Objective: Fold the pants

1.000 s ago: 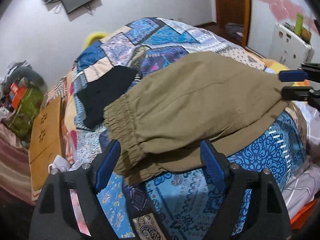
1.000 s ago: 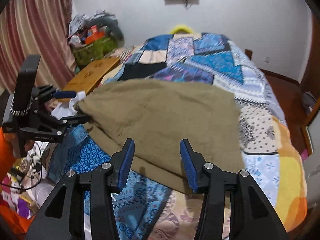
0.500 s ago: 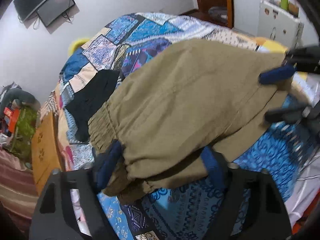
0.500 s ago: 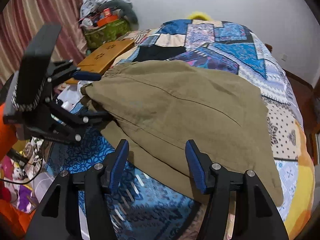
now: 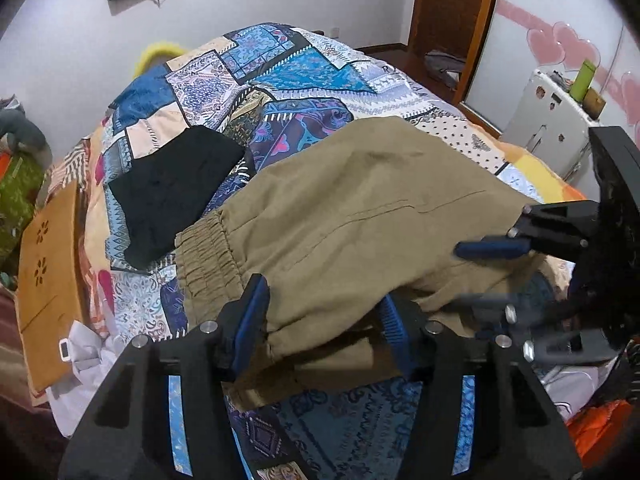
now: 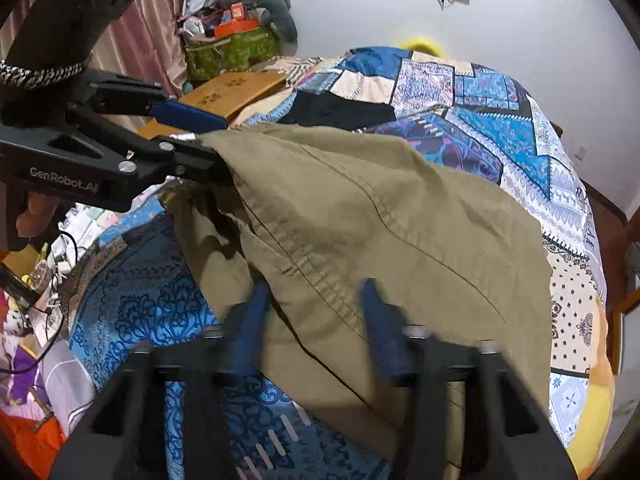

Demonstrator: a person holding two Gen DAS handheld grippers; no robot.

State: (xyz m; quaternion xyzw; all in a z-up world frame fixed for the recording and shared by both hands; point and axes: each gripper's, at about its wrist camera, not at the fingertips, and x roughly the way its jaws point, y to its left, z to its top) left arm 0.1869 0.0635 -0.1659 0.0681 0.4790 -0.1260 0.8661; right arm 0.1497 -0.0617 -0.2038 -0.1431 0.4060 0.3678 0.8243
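Clearly both the left gripper (image 5: 324,320) and right gripper (image 6: 316,316) gape around the khaki pants (image 5: 360,216) on the quilted bed (image 5: 288,68), so closing on one layer could spoil the fold.

The khaki pants (image 5: 360,216) lay folded over on the bed, elastic waistband bunched at one end, seams running along the cloth, near edge lifted and rumpled.
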